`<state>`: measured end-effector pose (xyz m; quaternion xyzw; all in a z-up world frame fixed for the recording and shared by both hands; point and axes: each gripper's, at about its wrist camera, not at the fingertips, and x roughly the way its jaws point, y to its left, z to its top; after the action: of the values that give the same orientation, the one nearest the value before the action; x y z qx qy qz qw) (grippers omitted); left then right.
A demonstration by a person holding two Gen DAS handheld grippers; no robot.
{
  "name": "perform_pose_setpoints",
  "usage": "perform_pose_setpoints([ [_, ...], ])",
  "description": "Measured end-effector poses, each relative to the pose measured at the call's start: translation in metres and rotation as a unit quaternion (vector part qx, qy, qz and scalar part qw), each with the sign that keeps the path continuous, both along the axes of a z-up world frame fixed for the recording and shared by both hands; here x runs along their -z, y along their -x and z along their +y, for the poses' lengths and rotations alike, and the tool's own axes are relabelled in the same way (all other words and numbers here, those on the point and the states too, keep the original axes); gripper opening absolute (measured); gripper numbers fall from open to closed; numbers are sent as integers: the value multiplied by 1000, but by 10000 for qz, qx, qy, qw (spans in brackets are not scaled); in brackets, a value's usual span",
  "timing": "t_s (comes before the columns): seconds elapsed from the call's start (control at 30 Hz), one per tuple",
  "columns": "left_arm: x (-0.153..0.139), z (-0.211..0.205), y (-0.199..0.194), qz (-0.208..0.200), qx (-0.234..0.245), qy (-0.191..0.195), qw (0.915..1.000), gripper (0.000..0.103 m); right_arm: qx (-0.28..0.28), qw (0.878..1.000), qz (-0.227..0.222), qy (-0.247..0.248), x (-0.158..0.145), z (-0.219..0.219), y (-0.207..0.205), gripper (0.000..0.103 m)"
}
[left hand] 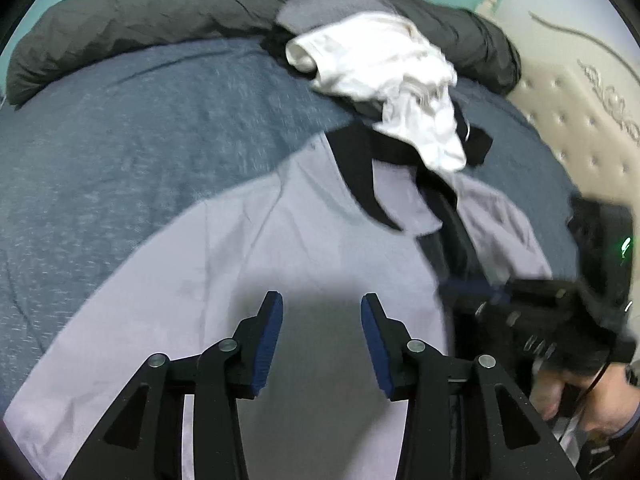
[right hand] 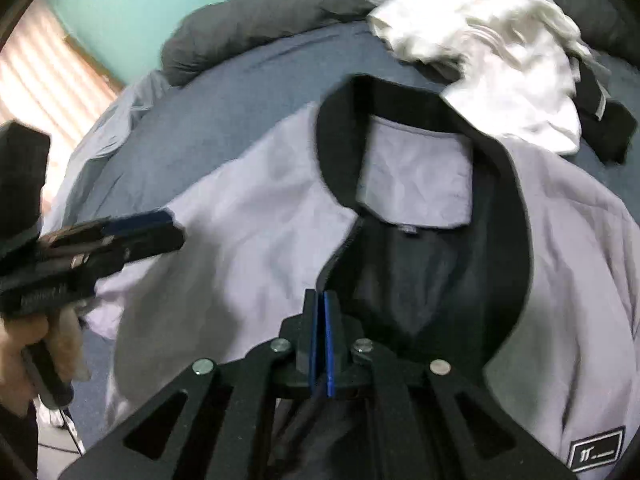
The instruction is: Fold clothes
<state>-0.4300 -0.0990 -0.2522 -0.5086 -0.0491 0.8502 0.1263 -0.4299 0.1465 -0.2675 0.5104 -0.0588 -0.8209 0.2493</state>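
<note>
Your left gripper (left hand: 322,312) hovers over the lilac jacket (left hand: 248,248) on the bed (left hand: 120,128), jaws partly apart, nothing between them. Your right gripper (right hand: 321,300) has its jaws pressed together on the jacket's dark front edge. White garment (right hand: 508,68) at one o'clock.

- The bed (left hand: 132,128) is covered by a blue-grey heathered sheet
- A lilac jacket (right hand: 248,216) with a black collar lies spread flat on it, front open, dark lining showing
- A crumpled white garment (left hand: 404,80) lies beyond the jacket's collar, over a black piece of clothing (left hand: 478,144)
- A rolled dark grey quilt (left hand: 160,20) runs along the bed's far edge, against the teal wall
</note>
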Motion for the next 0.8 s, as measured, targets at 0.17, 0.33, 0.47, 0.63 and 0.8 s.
perform_pose_setpoints([
  [0.17,7,-8,16,34,-216,107,9997,50,808,9960,336,172,-21,62,18,13],
  [0.33,1,-18,34,177,-413,214,9988,52,1078,9936,311,94,-28,96,39,25],
  [0.47,3,-17,49,191,-438,461,9978,54,791,9968,68,-16,-14,85,44,30],
  [0.63,13,-14,61,133,-387,593,9974,54,686,9963,163,-484,1,66,55,38],
  [0.8,24,-15,62,118,-354,579,9976,54,613,9936,121,-937,19,52,75,38],
])
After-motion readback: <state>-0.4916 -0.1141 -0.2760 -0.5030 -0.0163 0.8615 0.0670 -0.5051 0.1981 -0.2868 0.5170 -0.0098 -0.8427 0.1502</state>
